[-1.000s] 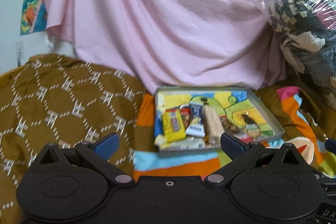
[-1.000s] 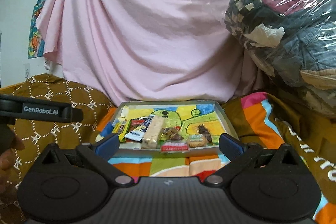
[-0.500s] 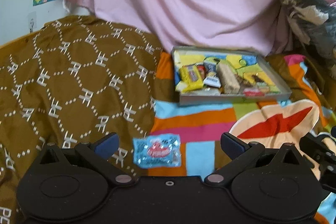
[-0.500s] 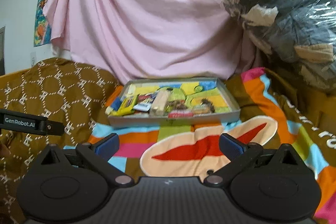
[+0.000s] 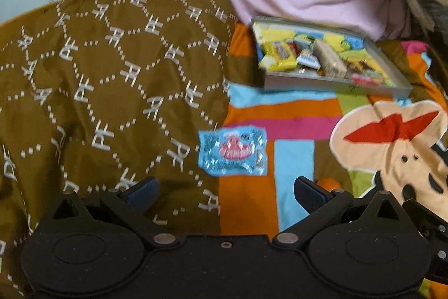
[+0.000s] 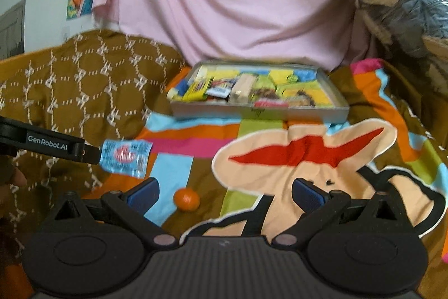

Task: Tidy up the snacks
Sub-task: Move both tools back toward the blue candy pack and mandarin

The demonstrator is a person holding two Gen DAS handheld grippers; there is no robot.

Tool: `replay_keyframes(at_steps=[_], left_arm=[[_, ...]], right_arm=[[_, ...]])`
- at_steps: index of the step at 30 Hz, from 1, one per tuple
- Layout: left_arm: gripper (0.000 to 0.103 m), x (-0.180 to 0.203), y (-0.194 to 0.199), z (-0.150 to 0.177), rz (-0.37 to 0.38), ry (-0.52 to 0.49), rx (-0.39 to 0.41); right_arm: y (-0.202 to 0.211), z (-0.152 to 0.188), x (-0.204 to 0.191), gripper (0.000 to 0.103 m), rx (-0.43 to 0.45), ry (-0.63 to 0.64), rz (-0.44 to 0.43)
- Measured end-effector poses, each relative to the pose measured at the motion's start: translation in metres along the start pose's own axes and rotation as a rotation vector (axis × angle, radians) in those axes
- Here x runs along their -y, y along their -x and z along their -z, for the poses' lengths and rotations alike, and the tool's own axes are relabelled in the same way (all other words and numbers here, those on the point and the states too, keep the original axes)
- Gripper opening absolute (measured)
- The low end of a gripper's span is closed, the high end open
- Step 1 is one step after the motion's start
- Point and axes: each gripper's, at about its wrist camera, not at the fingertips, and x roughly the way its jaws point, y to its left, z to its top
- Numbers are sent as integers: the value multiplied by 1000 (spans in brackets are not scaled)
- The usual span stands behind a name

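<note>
Snacks fill the left half of the grey tray (image 5: 330, 84), which we see resting on the colourful patchwork blanket (image 5: 294, 108) at the foot of the pink draped cloth (image 6: 224, 4). Among them we make out a yellow packet (image 5: 275, 55), a tan bar (image 5: 329, 59) and a small red wrapper (image 6: 270, 103) by the near wall; other pieces are too blurred to name. Well apart from the tray, a light blue snack packet (image 5: 232, 152) lies flat where the patchwork blanket meets the brown patterned cover (image 5: 98, 74). Our left gripper (image 5: 224, 191) hovers just short of it, jaws spread wide and holding nothing. Our right gripper (image 6: 222, 194) also has its jaws apart and empty, with a small orange ball (image 6: 186, 199) lying on the blanket between them.
</note>
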Motion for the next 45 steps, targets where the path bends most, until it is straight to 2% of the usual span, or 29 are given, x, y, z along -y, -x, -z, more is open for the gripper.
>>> replay_keyframes(at_steps=[6,12,18,23,31,45], left_arm=[[102,-5,-11,8,-28,-8,-53],[102,-2,-18,13,-36,-57,-80],[102,2,-26,15,-37,-115,-80],[102,-1,-33,10,-30,-101,-77],[102,-4,-42,3,-26,-87,-47],[102,0,-76,-30,52,-203,87]], right_arm=[[-13,8,-7,103,-78,2,-13],[-24,17,-10,103,-141,-9,-22],[-36,25,-9,103,-187,-32,-21],[-44,30,-7,103,-223,-53,-23],[-55,32,-6,103,-244,-70,-18],[-76,29,-9,103,-251,-70,4]])
